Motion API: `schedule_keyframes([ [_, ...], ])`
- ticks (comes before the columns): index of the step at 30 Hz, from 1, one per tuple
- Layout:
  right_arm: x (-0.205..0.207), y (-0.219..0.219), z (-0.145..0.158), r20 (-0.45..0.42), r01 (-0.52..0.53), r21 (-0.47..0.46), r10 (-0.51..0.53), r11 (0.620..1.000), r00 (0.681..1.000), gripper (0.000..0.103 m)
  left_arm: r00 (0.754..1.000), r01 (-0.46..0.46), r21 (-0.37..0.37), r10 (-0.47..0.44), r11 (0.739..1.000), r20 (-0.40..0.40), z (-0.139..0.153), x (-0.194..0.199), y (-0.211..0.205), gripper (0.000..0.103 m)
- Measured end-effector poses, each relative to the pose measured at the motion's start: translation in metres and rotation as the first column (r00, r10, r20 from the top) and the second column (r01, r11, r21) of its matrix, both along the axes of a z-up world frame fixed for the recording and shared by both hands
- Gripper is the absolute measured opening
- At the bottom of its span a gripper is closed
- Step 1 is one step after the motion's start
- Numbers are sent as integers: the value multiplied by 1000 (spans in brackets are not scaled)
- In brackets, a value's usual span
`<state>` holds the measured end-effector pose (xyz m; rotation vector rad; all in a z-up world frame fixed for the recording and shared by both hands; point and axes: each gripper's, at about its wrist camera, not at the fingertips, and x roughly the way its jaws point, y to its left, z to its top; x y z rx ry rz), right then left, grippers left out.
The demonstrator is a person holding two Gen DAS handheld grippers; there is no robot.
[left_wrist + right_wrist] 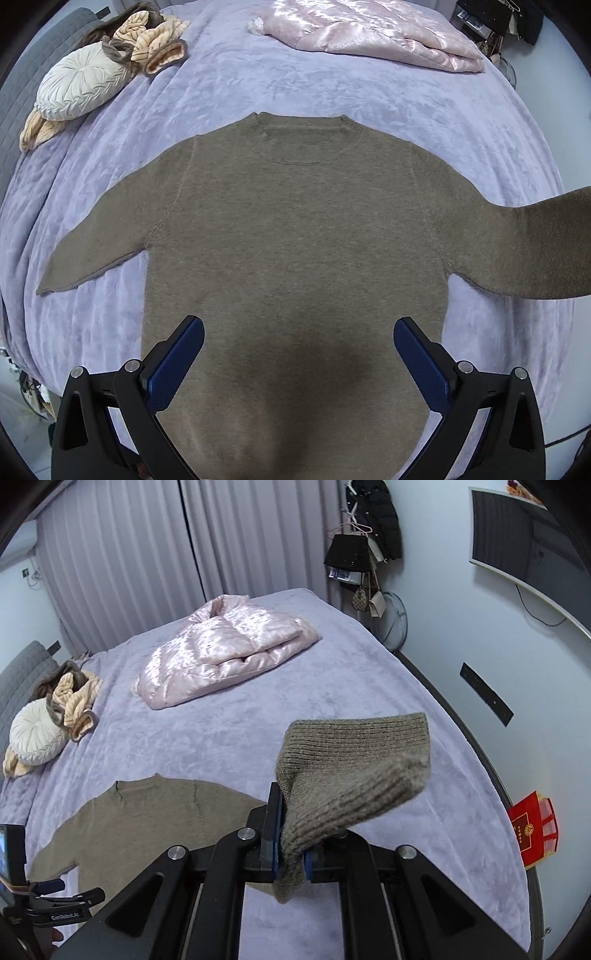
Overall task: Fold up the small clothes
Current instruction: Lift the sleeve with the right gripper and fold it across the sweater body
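Left wrist: brown sweater (295,236) flat, sleeves spread.

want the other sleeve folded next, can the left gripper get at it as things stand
Probably yes: the left gripper is open and empty over the sweater, and the flat sleeve lies uncovered on the bed.

Pink quilt (225,653); round cushion (79,86); red box (533,830).

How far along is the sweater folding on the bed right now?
Done: the brown sweater lies spread flat, neckline away, on the purple bedspread. In hand: the right tool is shut on the right sleeve cuff, lifting it off the bed. The left tool hovers open over the hem. Left: both sleeves and the body remain unfolded.
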<state>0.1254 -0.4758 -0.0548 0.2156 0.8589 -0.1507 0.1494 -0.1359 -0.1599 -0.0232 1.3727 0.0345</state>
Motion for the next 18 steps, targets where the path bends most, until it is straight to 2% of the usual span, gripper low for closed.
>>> schedule_keyframes([
  [5,12,69,11,-11,-67,-39,67,997,998,10,999,-14,-25,15,1000,33,8,-1,39,103],
  [11,27,153,17,-31,-157,-65,155,985,987,10,996,-13,-19,14,1000,89,19,-1,86,103],
  [18,42,245,8,-59,-243,-103,238,965,970,10,995,-46,-45,49,998,82,14,1,146,103],
])
